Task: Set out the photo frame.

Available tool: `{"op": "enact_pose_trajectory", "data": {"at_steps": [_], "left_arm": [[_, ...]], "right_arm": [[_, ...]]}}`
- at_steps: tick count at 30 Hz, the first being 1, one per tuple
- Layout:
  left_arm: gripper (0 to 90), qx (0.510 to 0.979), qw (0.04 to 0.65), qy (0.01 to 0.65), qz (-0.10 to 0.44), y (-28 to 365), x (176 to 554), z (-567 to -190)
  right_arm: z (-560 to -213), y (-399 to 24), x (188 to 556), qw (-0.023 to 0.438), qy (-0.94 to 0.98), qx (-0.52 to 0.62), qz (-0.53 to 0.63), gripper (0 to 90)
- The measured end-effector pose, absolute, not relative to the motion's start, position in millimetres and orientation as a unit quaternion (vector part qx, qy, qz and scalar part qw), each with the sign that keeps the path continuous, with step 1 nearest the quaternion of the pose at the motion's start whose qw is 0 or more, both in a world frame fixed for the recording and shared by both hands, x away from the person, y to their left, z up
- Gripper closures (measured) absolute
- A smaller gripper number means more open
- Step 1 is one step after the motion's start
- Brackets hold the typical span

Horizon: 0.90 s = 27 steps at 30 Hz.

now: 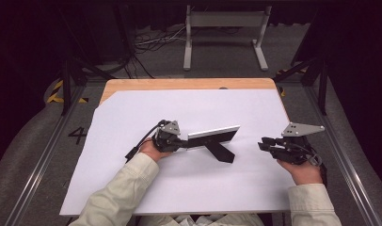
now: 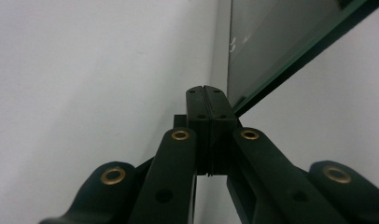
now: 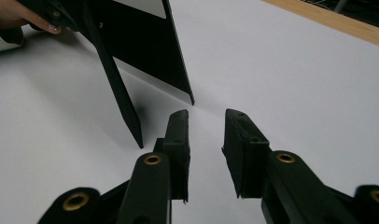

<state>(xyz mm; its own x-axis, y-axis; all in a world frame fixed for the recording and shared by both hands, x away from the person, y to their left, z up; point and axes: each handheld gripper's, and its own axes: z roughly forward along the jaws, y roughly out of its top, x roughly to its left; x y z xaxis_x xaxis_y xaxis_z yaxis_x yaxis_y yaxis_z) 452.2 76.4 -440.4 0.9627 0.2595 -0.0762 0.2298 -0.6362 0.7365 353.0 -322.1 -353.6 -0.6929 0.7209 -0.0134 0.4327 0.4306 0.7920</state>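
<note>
Counter is covered by a white sheet, wood edge exposed at the far side. A black picture frame is stood upright near the centre of the sheet, its back stand swung out toward the person and touching the sheet.

Left tongs are clamped on the frame's left end; in the left gripper view the pads are pressed together with the frame edge running off beyond them. Right tongs are held just off the frame's right end, jaws moderately apart with nothing between them; in the right gripper view the frame corner is seen just ahead of the gap.

Risk, as judged: frame is pinched at 1 end only, so a twist or pad slip could tip it flat; a nudge from the right tongs could fold the stand.

No brand or label readable; a floor marking like a "4" is seen left of the counter.
</note>
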Motion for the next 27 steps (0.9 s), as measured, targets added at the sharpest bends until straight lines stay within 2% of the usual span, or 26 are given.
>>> {"op": "enact_pose_trajectory", "data": {"at_steps": [27], "left_arm": [[90.0,0.922,0.377,0.056,-0.072,67,435,-441]], "right_arm": [[-352,-320,357,0.171,0.829,0.344,0.406,69.7]]}}
